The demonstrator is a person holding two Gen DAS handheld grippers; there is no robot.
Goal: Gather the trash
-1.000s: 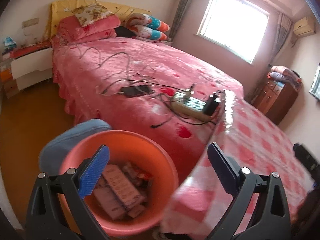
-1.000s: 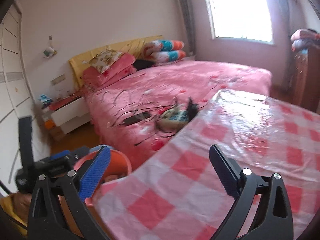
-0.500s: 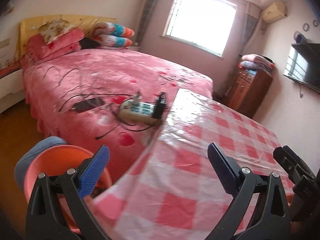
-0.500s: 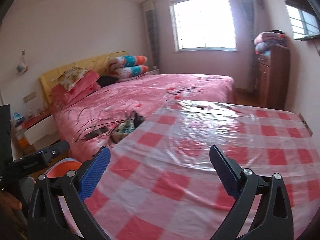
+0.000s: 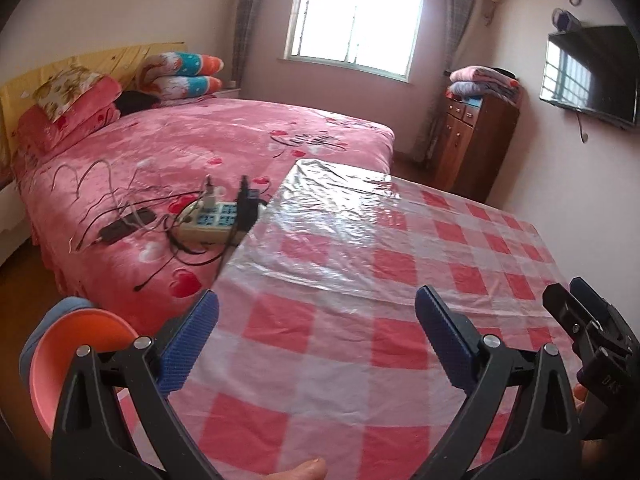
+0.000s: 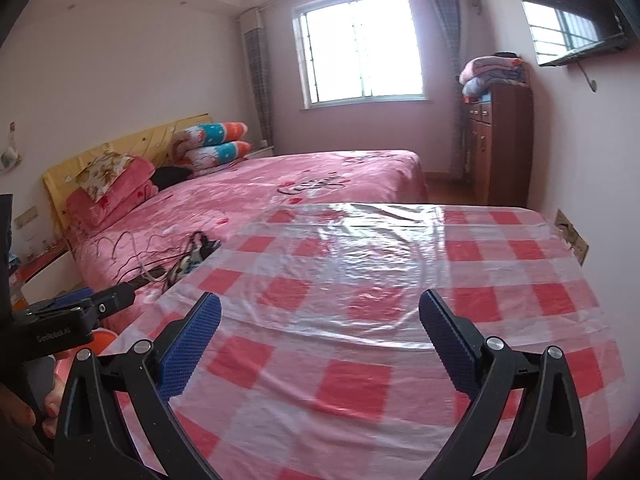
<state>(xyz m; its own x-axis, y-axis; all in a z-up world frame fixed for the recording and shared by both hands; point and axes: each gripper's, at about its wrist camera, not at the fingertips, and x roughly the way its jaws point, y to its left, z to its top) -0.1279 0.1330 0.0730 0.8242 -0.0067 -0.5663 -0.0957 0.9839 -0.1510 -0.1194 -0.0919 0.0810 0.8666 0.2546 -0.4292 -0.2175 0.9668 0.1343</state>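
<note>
Left wrist view, far left: orange bin (image 5: 76,344) low at the frame edge, beside the bed (image 5: 208,148), its inside not visible. On the bed near the table edge, a power strip (image 5: 212,222) with plugs and tangled black cables (image 5: 160,216), a dark phone-like slab (image 5: 126,229) just left of it. Left gripper (image 5: 316,340) hovers over the table (image 5: 360,248), jaws spread wide, nothing between the blue pads (image 5: 188,348). Table has a red-and-white check cloth under clear plastic; no trash seen on it. Right gripper (image 6: 320,340) likewise gaping, empty, above the same cloth; its body also shows at the right edge of the left view. Further right: wooden cabinet (image 5: 476,144) topped with folded blankets (image 5: 482,82), wall TV (image 5: 592,76). Window (image 5: 356,20) bright behind.
</note>
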